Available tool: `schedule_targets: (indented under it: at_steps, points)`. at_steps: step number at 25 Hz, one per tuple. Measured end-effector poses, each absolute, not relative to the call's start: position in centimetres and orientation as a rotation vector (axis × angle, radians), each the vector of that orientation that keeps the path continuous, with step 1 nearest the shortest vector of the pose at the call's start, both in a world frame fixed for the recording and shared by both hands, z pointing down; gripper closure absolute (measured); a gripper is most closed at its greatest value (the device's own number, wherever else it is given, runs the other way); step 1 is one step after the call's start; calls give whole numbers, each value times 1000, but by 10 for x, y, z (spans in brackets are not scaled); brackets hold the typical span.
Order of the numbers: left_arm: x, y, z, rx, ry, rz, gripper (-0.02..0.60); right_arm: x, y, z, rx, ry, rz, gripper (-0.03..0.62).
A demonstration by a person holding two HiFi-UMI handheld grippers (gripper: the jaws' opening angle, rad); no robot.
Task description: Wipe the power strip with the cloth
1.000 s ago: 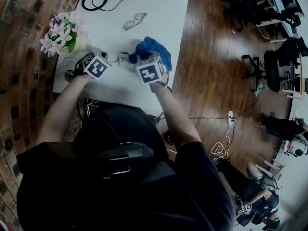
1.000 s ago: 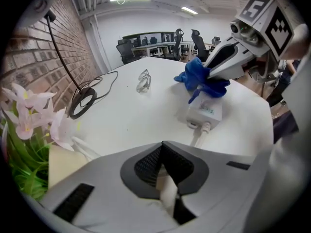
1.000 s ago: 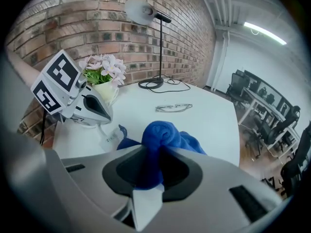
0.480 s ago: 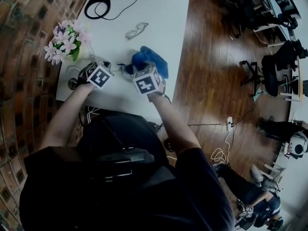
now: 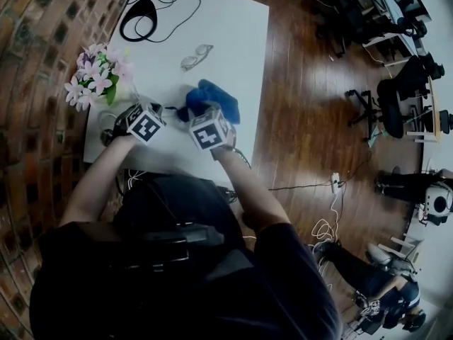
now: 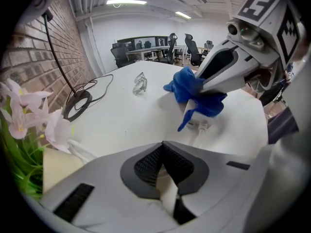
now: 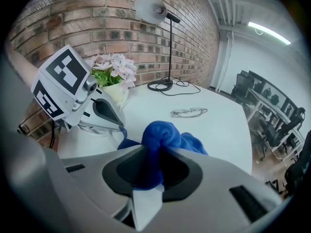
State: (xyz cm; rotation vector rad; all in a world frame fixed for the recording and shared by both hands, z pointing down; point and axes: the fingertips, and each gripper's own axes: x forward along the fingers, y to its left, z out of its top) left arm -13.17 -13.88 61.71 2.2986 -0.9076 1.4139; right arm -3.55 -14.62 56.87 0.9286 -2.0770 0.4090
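Right gripper (image 7: 149,171) pinches the blue cloth (image 7: 164,137), draped over the far part of the power strip (image 6: 198,129), which runs along the bench (image 6: 116,123) between both grippers, its near end apparently clamped in the closed left gripper (image 6: 166,181).

The white desk (image 5: 226,41) is the only one in sight. On it there is one blue cloth (image 5: 216,94), one white power strip (image 6: 200,127), one pair of clear-framed glasses (image 5: 196,57), one black desk lamp (image 5: 139,9) with a single round base, and one pot of pink and white flowers (image 5: 95,76). There are two claws, a left claw (image 6: 163,152) and a right claw (image 7: 146,149), and each carries one marker cube, making two cubes (image 5: 146,126) in all. Several dark office chairs (image 5: 396,101) stand on the wooden floor, too crowded together to count exactly.
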Motion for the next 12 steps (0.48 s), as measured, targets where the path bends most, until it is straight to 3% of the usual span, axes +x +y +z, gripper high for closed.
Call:
schedule_targets:
  at_steps: [12]
  points:
    - [-132,-137,615,2335,-865,1362,568,-59,-141,566,922,-2111,483,505]
